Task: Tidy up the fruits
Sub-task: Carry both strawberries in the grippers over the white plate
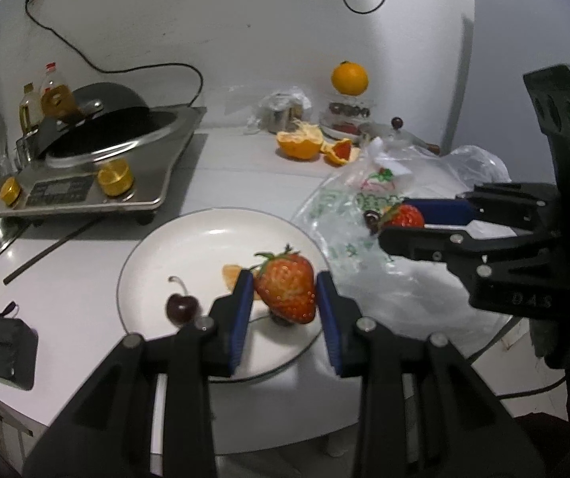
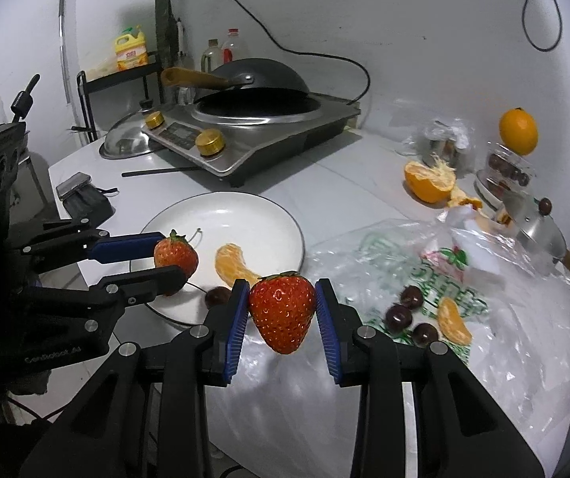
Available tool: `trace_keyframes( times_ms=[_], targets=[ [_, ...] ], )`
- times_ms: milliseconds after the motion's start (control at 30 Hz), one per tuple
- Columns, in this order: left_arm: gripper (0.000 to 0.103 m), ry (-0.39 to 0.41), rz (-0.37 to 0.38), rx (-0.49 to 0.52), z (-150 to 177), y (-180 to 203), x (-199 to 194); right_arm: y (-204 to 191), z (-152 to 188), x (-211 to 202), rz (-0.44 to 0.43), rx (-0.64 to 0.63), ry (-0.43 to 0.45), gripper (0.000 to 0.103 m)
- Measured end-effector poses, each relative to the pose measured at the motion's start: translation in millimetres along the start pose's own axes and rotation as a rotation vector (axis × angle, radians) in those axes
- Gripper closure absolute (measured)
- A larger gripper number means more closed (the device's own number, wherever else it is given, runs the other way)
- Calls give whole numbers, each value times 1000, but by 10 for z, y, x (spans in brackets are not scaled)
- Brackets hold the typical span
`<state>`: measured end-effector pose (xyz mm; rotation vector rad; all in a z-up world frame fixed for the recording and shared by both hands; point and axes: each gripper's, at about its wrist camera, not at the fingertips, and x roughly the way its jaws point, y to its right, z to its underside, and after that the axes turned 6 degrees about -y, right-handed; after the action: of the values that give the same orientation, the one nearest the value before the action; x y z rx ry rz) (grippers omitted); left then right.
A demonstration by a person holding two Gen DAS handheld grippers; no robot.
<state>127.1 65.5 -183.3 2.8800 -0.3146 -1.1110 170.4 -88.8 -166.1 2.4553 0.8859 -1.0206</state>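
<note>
Landmark: white plate (image 1: 189, 239) on the worktop (image 1: 245, 167); every place below is given relative to it.
Left gripper (image 1: 284, 298): above the plate's near half, blue pads pressed against a strawberry (image 1: 287, 290), which hangs tip down with its leaves up.
Right gripper (image 2: 283, 310): off the plate's right rim, over the clear plastic bag (image 2: 504, 318), pinching a second strawberry (image 2: 283, 310) the same way up.
On the plate: a dark cherry (image 1: 181, 307) with its stem up at the near left, and an orange segment (image 2: 233, 265) near the middle (the left gripper half hides it in the left wrist view).
At the plate's near right rim: one more cherry (image 2: 218, 296); whether it touches the rim cannot be told.
Right of the plate, on the bag: three cherries (image 2: 400, 316) close together and another orange segment (image 2: 454, 322) just beside them.
Behind the plate: an induction cooker (image 2: 269, 135) carrying a black wok (image 2: 257, 79).
Far right behind the plate: a torn orange half (image 2: 430, 181) and a whole orange (image 2: 518, 130) perched on a clear box.
Left of the plate: a black pouch (image 2: 86, 199).
</note>
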Motion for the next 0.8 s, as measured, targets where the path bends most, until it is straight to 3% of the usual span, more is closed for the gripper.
trace_keyframes(
  times_ms=[800],
  targets=[
    [70, -37, 19, -64, -43, -681, 452, -192, -380, 835, -39, -16, -88, 67]
  ],
)
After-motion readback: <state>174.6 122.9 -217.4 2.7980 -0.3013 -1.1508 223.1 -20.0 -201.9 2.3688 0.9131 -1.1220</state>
